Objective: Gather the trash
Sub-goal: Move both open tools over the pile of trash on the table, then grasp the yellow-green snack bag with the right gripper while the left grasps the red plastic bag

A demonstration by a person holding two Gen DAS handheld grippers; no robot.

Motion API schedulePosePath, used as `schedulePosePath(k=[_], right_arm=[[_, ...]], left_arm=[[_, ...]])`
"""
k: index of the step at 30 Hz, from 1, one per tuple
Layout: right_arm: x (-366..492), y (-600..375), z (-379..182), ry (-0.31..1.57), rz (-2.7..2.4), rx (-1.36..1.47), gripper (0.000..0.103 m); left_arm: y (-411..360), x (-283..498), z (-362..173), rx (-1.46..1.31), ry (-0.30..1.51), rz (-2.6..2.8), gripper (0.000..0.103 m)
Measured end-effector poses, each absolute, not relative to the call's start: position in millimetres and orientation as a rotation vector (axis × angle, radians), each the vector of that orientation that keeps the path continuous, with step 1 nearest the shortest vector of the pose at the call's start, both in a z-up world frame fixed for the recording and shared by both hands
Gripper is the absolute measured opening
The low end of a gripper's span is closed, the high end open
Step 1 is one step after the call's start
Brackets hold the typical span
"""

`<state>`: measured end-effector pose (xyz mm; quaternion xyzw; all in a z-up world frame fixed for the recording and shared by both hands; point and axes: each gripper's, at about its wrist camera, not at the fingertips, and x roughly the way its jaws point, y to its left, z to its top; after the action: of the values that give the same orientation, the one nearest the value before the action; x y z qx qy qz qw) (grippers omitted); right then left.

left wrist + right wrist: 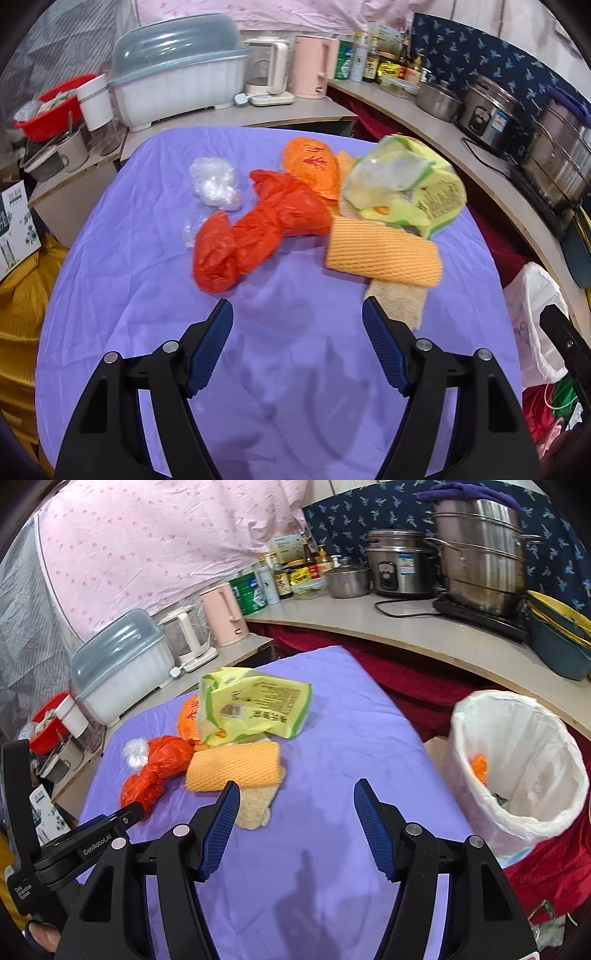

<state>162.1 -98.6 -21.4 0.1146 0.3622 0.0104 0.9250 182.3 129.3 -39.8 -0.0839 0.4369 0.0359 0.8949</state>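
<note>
A purple-covered table [147,295] carries a heap of trash toward twelve o'clock in the left wrist view. A clear wrap [214,182] lies at eleven o'clock, touching a red bag [255,232]. An orange bag [314,166] sits at twelve. At one o'clock a green packet [417,192] overlaps a foam net [384,254], which lies on a beige pad [400,301].

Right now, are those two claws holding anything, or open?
Left gripper: open, holding nothing.
Right gripper: open, holding nothing.
</note>
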Motion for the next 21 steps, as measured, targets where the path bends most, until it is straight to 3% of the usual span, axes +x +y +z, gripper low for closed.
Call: schedulePosePath(k=[6,9,21], right_arm=[[196,-68,-30,0.762,0.071,0.214,0.062],[211,-58,-38,0.776,0.092,0.224,0.062],[279,-30,-55,0.782,0.112,0.265,0.066]], left_arm=[[157,195,-48,-0.194,0.917,0.101,0.072],[167,201,-55,-0.197,0.924,0.114,0.079],[191,238,-81,-0.215,0.942,0.099,0.084]])
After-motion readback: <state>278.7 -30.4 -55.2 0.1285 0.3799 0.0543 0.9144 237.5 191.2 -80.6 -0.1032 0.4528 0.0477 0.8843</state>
